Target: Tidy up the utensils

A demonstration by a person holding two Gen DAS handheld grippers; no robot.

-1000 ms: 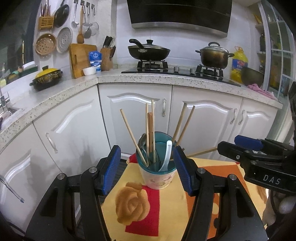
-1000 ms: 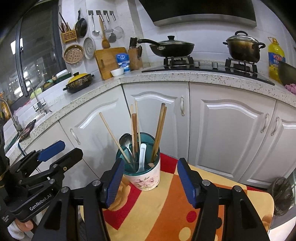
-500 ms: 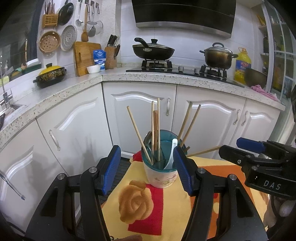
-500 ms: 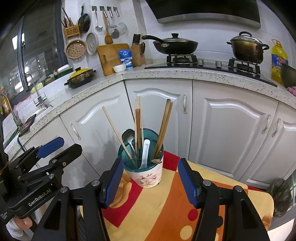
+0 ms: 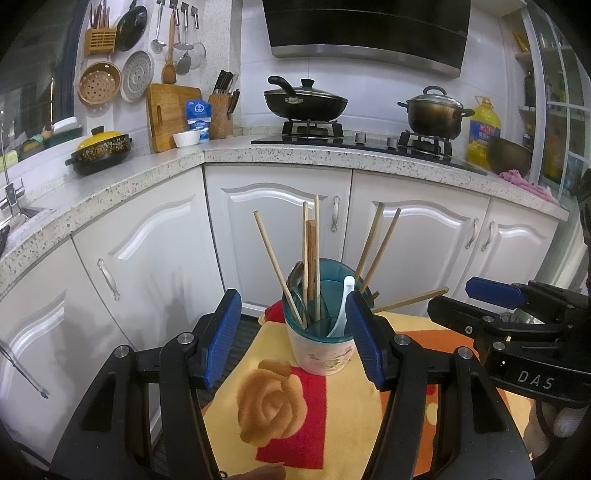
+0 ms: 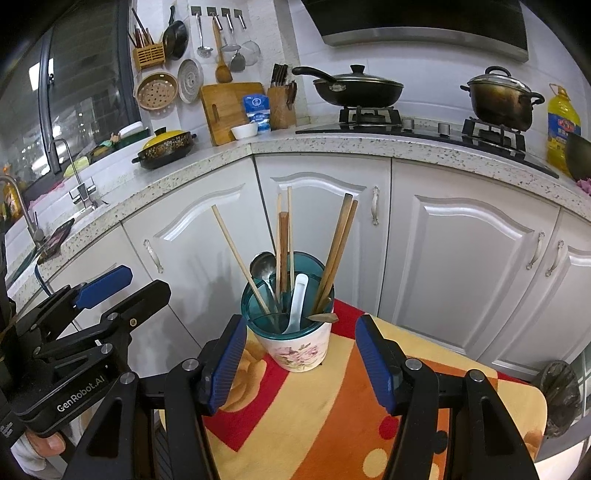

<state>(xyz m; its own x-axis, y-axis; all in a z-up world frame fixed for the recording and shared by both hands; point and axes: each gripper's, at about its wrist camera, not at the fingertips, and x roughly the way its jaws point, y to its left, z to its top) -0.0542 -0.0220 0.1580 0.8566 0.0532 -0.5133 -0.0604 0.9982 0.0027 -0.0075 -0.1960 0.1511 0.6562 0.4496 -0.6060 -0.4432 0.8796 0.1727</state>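
Utensil cup (image 6: 297,341) near cloth's (image 6: 332,424) edge

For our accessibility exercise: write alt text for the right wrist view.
A floral utensil cup holding chopsticks and a white spoon stands on a colourful cloth, framed by the open, empty right gripper. White kitchen cabinets stand behind.

white cabinets (image 6: 461,266) are lining a speckled counter (image 5: 155,173); a range hood (image 5: 365,33) is hanging above the stove (image 6: 424,127).
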